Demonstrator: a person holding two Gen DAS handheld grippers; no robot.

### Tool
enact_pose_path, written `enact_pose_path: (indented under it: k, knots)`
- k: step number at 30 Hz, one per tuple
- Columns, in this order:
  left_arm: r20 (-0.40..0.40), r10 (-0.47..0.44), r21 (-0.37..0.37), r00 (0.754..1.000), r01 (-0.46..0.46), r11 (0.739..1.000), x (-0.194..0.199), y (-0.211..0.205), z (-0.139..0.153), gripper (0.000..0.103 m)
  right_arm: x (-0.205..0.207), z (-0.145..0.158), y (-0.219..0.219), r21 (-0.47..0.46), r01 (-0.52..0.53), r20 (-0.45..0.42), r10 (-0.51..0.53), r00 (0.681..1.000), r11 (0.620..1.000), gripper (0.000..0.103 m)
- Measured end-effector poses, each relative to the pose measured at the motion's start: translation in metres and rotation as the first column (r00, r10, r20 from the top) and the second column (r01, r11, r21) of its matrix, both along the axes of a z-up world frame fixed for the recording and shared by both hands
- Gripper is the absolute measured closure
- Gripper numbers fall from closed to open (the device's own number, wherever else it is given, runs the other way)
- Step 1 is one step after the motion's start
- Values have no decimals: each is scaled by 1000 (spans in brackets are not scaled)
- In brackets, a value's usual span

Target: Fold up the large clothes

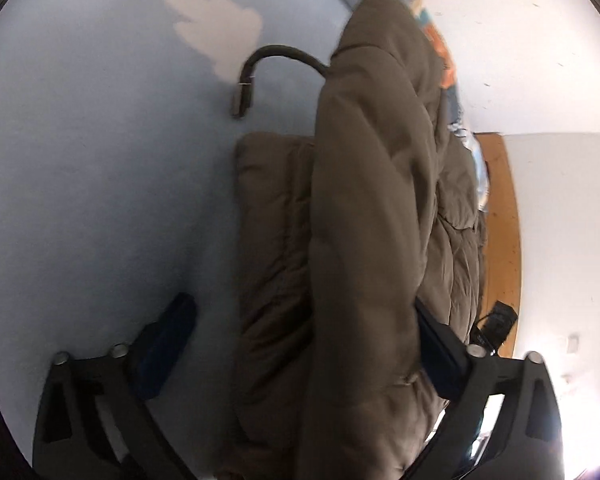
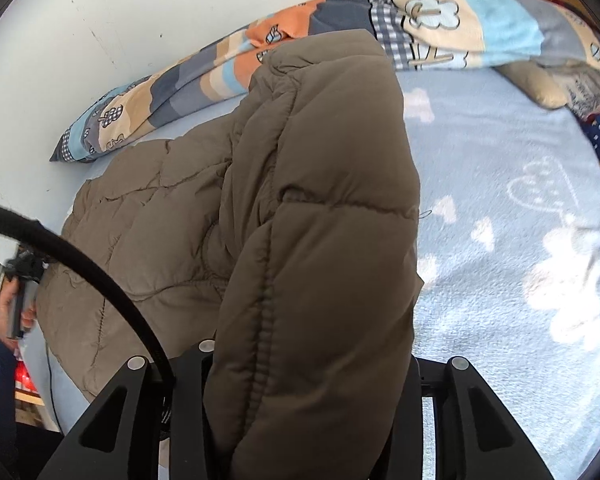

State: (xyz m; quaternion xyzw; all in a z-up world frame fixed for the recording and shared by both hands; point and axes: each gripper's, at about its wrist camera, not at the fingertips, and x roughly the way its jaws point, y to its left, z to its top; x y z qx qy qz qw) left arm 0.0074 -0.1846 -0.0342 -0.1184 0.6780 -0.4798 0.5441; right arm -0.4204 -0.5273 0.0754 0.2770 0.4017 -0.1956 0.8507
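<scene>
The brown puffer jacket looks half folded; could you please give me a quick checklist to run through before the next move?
1. Left gripper has cloth between its fingers: ok; the jaws stand wide, so grip firmness: cannot tell.
2. Right gripper has the lifted puffer jacket between its fingers: ok.
3. Jacket's lower layer lies flat on the blue blanket: ok.
4. Black cable crosses the jacket's left edge: not ok.
5. Patterned pillow away from the landing area: cannot tell.
</scene>
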Motion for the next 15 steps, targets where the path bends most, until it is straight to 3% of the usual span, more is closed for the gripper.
enact_pose_path:
  k: [3,8,9,10,11,15]
  knots:
    - [70,-52,56,996,48,997,-9,-11,6,0,1,-6,-5,26,-8,6,8,1000,1000,58]
    - [126,-74,55,989,67,996,-18,-15,12,3,5,-14,-9,55,-11,2,11,1000,998,56]
    - [130,-67,40,989,62,997,-20,-16,15,21,5,-15,-10,60,-10,4,10,1000,998,55]
    - [96,-50,-4,994,51,999,-21,-17,19,51,5,-16,-10,64,-10,5,10,1000,998,55]
    - [80,-36,-20,996,38,999,-24,-21,22,54,5,-18,-11,67,-9,5,9,1000,998,54]
    - [189,-51,25,981,47,999,-37,-28,45,66,9,-19,-12,80,6,10,-7,1000,997,54]
